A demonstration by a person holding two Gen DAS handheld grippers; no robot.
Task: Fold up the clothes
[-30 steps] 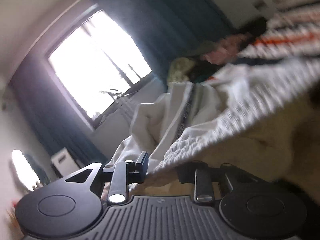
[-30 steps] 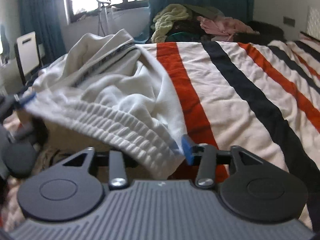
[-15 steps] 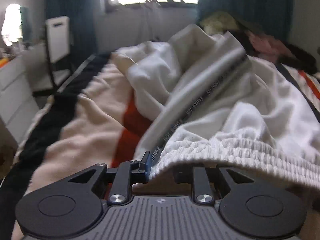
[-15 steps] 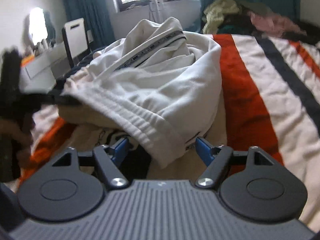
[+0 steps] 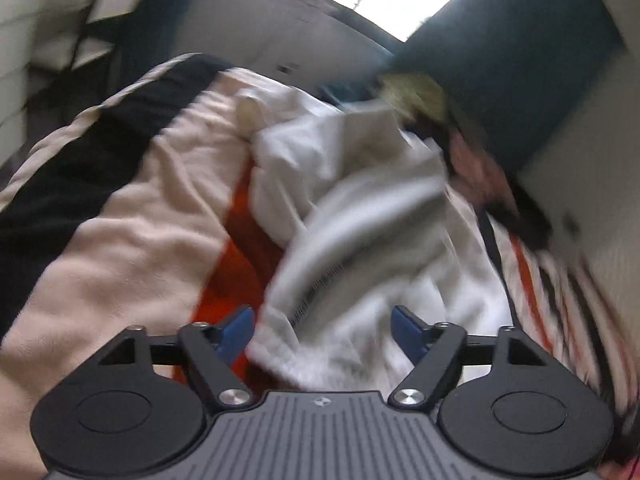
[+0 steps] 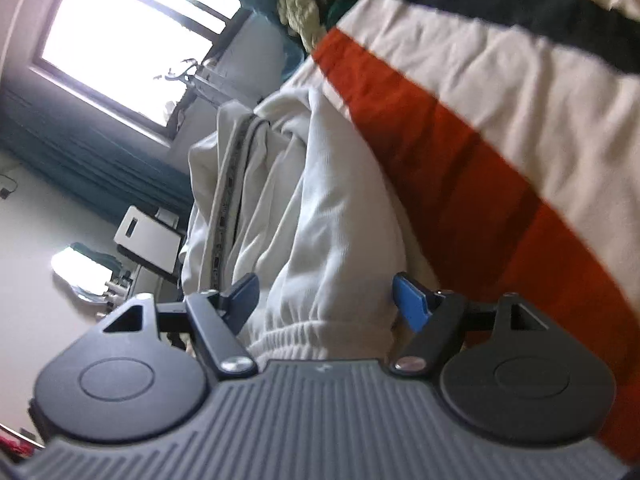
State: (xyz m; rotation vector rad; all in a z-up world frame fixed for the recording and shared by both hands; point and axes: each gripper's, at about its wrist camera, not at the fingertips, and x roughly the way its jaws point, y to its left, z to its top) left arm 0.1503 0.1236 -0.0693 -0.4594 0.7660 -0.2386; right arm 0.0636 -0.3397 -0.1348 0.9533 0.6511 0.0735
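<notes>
Through the left wrist camera I see my left claw (image 5: 322, 330) with its jaws opening, the blue pads standing wide. The white trousers (image 5: 360, 216) lie crumpled on the bed, and their ribbed waistband end sits in the gap between the pads; neither pad presses on the cloth, so it is released. The picture is blurred, so I cannot make out much of the folds beyond a dark-trimmed side stripe (image 5: 320, 284) running up the cloth. The striped blanket (image 5: 132, 208) covers the bed under the trousers, with cream, black and orange bands. At the far end of the bed a heap of other clothes (image 5: 416, 96) lies in front of a dark teal curtain (image 5: 516, 52).

Through the right wrist camera, which is rolled to one side, my right claw (image 6: 326, 296) is also released: its pads stand wide apart. The gathered waistband (image 6: 320, 336) of the trousers lies between them, close to the camera body, and neither pad clamps it. The trousers stretch away from the claw toward the window (image 6: 132, 44), the side stripe showing along their left edge. The orange band (image 6: 460, 184) of the blanket lies just beside them on the right. A yellow-green garment (image 6: 300, 0) sits at the bed's far end.
</notes>
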